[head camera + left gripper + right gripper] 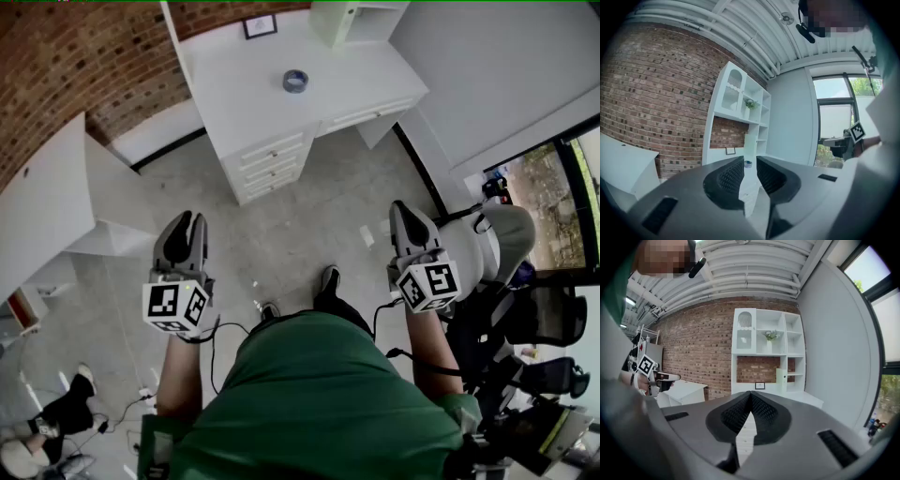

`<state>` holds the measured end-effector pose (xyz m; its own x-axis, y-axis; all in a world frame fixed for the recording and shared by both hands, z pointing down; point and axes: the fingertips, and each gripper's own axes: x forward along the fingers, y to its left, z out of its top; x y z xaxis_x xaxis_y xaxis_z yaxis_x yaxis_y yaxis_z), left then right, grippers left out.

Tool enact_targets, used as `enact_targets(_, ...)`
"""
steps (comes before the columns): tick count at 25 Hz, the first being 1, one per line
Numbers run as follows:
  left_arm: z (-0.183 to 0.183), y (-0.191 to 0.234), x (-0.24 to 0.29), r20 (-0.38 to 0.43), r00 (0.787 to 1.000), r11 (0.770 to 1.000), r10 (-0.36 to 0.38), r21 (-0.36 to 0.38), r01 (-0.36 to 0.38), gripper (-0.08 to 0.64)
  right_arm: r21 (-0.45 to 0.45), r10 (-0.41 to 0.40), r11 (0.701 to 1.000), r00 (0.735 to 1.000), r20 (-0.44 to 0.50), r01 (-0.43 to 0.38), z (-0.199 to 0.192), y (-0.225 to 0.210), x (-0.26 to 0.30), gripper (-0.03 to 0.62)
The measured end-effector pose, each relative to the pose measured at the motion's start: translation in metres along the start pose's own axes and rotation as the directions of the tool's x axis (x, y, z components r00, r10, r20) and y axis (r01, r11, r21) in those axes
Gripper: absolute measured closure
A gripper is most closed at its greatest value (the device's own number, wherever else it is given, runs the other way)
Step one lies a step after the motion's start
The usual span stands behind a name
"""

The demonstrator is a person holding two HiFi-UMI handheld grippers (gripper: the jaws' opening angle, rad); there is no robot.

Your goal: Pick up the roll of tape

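The roll of tape, a small blue-grey ring, lies flat near the middle of the white desk at the far side of the room. Both grippers hover over the floor, well short of that desk. My left gripper points toward it, jaws a narrow gap apart and empty. In the left gripper view the tape shows small and distant through the gap of that gripper. My right gripper is shut with nothing in it; its tips meet in the right gripper view.
The desk has a block of drawers facing me, a small picture frame and a white shelf unit against the brick wall. A second white table stands left. Office chairs crowd the right by the window. Cables and someone's shoes lie lower left.
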<state>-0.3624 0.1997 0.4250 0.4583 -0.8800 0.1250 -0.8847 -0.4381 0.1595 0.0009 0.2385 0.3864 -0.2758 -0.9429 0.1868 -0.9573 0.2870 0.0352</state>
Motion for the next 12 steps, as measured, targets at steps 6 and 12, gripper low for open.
enact_targets(6,-0.013,-0.002,-0.04,-0.004,0.998,0.998,0.057,-0.002,-0.057,0.465,0.033,0.009,0.999,0.999,0.043,-0.011,0.0,0.012,-0.019,0.571)
enact_targets(12,-0.022,-0.061,-0.038,-0.035,0.999,0.999,0.021,-0.039,-0.022,0.465,0.07,0.028,0.997,0.999,0.045,-0.031,-0.012,-0.007,-0.052,0.571)
